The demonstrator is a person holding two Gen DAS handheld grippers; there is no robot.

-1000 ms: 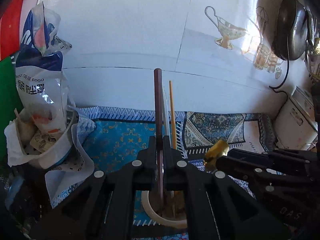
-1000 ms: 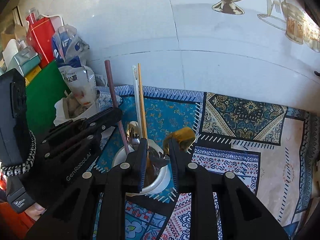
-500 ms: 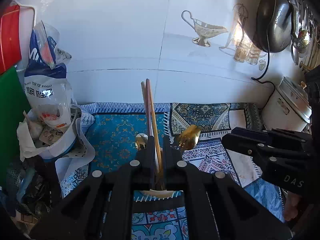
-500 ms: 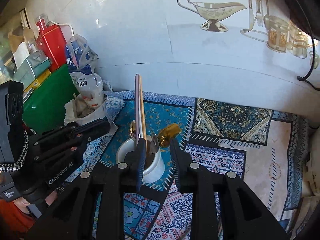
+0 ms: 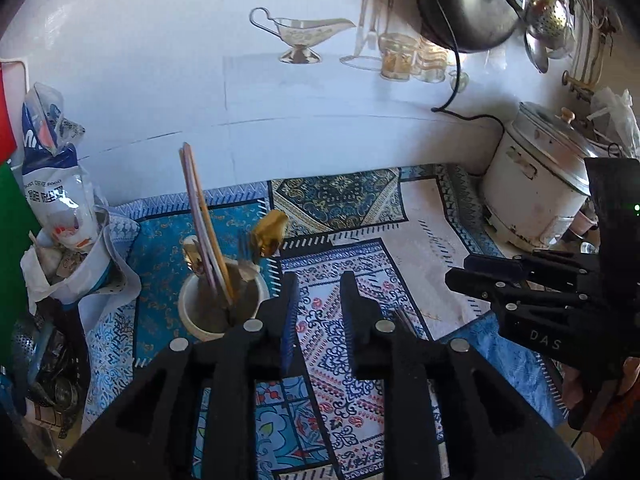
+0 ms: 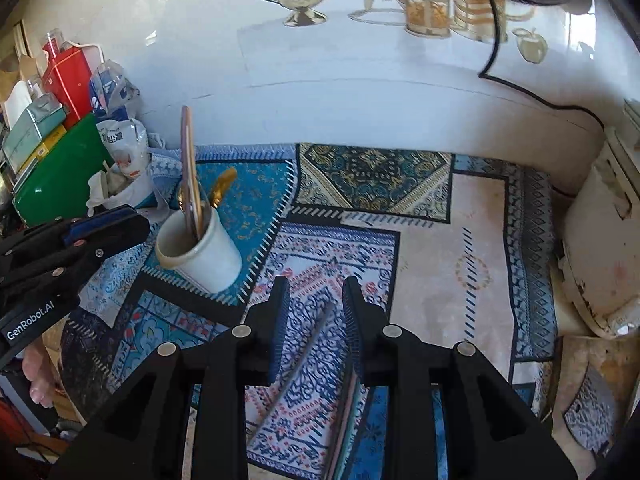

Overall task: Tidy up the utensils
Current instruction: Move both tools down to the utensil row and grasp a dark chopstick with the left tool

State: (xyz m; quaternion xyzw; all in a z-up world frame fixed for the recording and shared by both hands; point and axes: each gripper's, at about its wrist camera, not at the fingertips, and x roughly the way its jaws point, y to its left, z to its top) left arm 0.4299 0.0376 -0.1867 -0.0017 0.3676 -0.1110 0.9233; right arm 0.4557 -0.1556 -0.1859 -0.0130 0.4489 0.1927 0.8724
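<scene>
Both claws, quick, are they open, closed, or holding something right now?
Left claw: open, has just been opening, nothing between its fingers.
Right claw: open, holding nothing.

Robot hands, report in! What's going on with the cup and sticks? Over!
Left gripper open, empty. Right gripper open, empty. Chopsticks and spoons standing in white cup. One utensil lying on cloth. Path clear.

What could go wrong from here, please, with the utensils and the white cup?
The chopsticks lean tall out of the white cup. The left gripper, whose jaws have just been opening with nothing between them, sits close beside the cup and could tip it.

The thin stick lying flat on the patterned cloth, under the open right gripper, may slip or snag the cloth when pinched.
</scene>
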